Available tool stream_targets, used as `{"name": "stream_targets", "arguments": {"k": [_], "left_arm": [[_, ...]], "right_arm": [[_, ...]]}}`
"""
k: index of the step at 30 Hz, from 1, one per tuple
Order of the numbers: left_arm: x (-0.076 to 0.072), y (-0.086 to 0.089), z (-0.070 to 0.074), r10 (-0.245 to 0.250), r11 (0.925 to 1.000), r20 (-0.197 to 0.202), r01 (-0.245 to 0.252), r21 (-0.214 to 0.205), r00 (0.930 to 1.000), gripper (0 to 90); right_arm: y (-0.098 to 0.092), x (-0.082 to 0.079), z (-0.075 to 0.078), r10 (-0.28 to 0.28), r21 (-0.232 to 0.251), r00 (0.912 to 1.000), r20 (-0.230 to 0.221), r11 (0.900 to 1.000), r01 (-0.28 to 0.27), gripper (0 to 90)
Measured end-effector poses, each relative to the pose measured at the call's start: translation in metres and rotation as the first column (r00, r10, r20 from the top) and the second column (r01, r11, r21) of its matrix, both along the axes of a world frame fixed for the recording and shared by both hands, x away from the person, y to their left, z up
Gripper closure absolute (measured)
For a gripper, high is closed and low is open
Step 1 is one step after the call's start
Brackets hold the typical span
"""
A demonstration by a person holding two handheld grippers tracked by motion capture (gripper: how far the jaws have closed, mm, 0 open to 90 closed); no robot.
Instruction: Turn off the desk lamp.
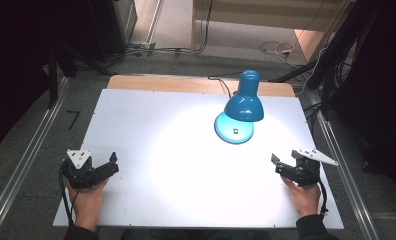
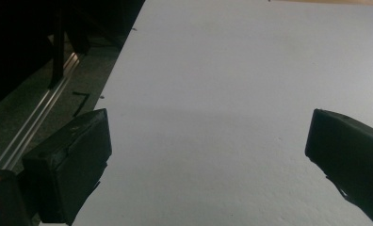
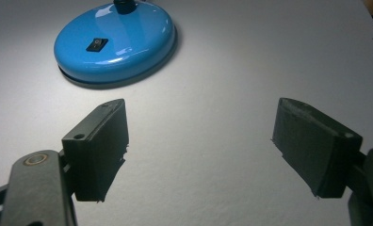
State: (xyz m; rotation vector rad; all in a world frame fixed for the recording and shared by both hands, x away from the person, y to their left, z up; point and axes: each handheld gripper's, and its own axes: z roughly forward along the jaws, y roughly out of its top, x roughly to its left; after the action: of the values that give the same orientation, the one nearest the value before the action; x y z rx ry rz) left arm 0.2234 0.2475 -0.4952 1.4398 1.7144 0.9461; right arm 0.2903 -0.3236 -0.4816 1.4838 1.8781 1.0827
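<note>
A blue desk lamp (image 1: 244, 102) stands lit at the back right of the white table (image 1: 151, 115), its shade tipped down over a round blue base (image 1: 234, 129) with a black rocker switch (image 3: 96, 44). The base (image 3: 116, 40) lies ahead and to the left in the right gripper view. My right gripper (image 1: 282, 164) rests near the table's right edge, open, nothing between its jaws. Near the left edge, my left gripper (image 1: 111, 162) is open and empty over bare table (image 2: 222, 94).
The lamp's black cord (image 1: 223, 82) runs off the back of the table over a wooden strip (image 1: 186, 82). Metal rails (image 1: 21, 165) flank the table on both sides. Cables lie on the floor (image 1: 276, 47) behind. The lamp throws a bright pool on the middle.
</note>
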Motion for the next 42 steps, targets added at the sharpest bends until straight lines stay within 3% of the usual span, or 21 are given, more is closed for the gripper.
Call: {"name": "stream_targets", "arguments": {"k": [4, 24, 42], "left_arm": [[0.002, 0.0, 0.0, 0.004, 1.0, 0.001, -0.004, 0.004, 1.0, 1.7], [0.002, -0.001, 0.0, -0.01, 0.9997, 0.007, 0.01, -0.023, 0.9999, 1.7], [0.0, 0.0, 0.001, -0.014, 0.9996, 0.009, 0.014, -0.025, 0.9999, 1.7]], "right_arm": [[0.0, 0.003, 0.0, 0.003, 0.019, 1.0, 0.002, 0.9998, -0.003, 17.6], [0.025, 0.021, 0.002, 0.058, -0.001, 0.998, 0.022, 0.9983, -0.058, 20.3], [0.046, 0.038, 0.001, 0.073, -0.003, 0.9973, -0.003, 0.9973, -0.073, 17.7]]}}
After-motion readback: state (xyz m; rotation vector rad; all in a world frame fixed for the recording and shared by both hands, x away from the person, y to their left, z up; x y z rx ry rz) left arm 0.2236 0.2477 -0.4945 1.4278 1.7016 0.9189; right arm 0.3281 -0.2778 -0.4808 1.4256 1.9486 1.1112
